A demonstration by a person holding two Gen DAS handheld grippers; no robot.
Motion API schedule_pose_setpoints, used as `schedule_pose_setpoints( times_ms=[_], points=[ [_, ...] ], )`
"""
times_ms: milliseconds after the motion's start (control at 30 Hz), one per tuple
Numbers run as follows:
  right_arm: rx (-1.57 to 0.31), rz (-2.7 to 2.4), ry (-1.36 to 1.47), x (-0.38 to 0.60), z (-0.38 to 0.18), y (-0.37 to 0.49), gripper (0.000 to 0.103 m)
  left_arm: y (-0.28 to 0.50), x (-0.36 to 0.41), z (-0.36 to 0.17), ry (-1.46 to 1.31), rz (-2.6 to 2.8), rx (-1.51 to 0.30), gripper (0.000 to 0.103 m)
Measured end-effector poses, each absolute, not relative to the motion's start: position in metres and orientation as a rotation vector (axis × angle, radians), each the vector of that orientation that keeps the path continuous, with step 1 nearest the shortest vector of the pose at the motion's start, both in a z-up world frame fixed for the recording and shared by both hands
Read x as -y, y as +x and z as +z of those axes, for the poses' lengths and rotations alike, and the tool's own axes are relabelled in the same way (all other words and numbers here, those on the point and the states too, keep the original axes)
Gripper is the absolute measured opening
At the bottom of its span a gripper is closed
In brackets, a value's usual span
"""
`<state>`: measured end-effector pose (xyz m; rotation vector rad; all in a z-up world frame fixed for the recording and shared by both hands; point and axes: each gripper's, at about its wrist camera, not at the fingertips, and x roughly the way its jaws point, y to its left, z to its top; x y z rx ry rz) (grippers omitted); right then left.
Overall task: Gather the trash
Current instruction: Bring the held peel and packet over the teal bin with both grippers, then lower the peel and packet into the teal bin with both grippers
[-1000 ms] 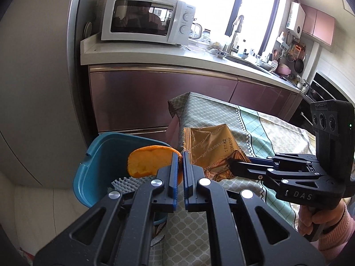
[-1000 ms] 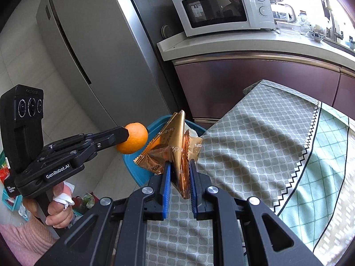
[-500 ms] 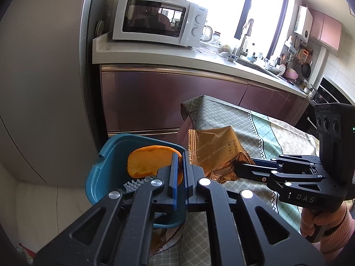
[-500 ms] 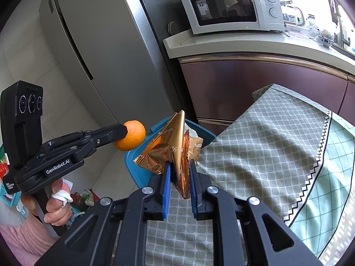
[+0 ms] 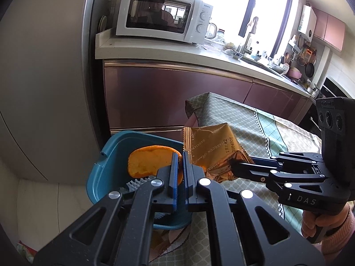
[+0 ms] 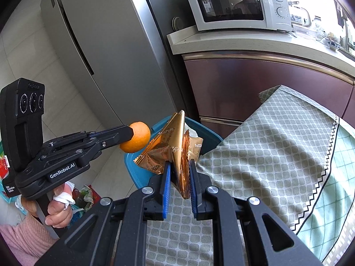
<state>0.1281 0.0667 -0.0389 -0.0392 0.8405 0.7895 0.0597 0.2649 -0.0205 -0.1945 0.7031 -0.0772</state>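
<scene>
While both grippers hang at the table's corner, each has trash pinched. Left gripper [image 5: 180,166] clamps an orange peel [image 5: 146,163], fingers nearly pressed together on it; from the right wrist view it looks like a rounded orange lump [image 6: 135,140] at the fingertips. Right gripper [image 6: 179,173] pinches a crumpled gold wrapper [image 6: 175,146], fingers closed on its folded lower end, rest of the foil sticking up. Left view shows the same wrapper [image 5: 210,148] held out by the right gripper [image 5: 240,169].

Teal bin [image 5: 111,155] sits below, against the edge of the checked tablecloth [image 6: 266,137]. Peel hovers over the bin's opening; wrapper is at the bin's rim on the table side, partly over it. Some white ridged stuff and another wrapper-like piece already seem to be inside, hard to tell exactly what.

Progress: pickup done for both items, carry looks nearly finished. Left: release both into the bin. No other trash visible on the cloth in these views, though much of the table is out of frame.
</scene>
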Motion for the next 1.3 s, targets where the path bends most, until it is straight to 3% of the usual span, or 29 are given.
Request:
schedule_pose_setpoints(
  times_ms=[1300],
  points=[
    [-0.895, 0.79, -0.096, -0.098, -0.054, 0.147, 0.014, 0.078, -0.271, -0.042, -0.212, -0.041, -0.75, 0.004]
  ],
)
